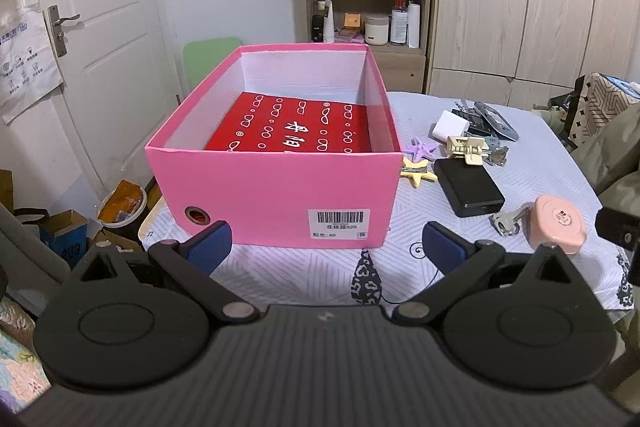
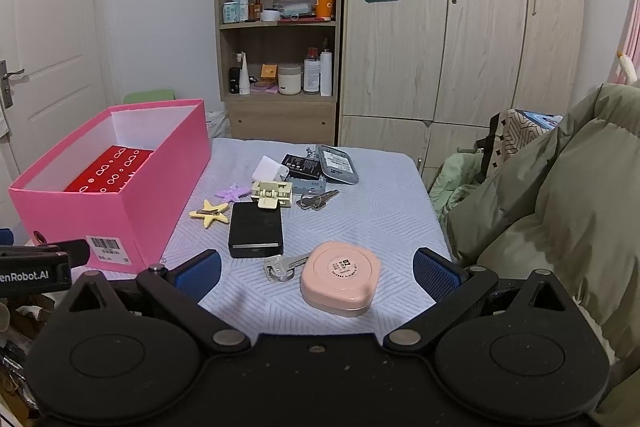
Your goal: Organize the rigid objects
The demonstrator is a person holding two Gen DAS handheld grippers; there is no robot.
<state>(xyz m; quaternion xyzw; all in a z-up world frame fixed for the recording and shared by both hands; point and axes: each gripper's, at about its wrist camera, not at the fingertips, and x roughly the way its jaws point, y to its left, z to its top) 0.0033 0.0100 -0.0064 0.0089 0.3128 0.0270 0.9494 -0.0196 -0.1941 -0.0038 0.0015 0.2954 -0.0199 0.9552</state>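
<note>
An open pink shoebox (image 1: pixel 276 195) (image 2: pixel 132 211) stands on the table's left with a red patterned box (image 1: pixel 292 129) (image 2: pixel 108 173) inside. My left gripper (image 1: pixel 326 247) is open and empty just before its near wall. My right gripper (image 2: pixel 316 273) is open and empty, with a pink round case (image 2: pixel 340 277) (image 1: pixel 558 223) between its fingers on the cloth. Beside it lie keys (image 2: pixel 282 267) and a black box (image 2: pixel 256 231) (image 1: pixel 468 191). Farther back are a yellow star clip (image 2: pixel 210 213), a purple star clip (image 2: pixel 232 193), a cream clip (image 2: pixel 272 193), a white charger (image 2: pixel 270 169) and a grey phone (image 2: pixel 338 163).
The table wears a pale patterned cloth (image 2: pixel 360 211). A green padded coat (image 2: pixel 560 187) is heaped at the right edge. A shelf unit (image 2: pixel 280 27) and wardrobe (image 2: pixel 460 27) stand behind. Clutter lies on the floor at left (image 1: pixel 120 203).
</note>
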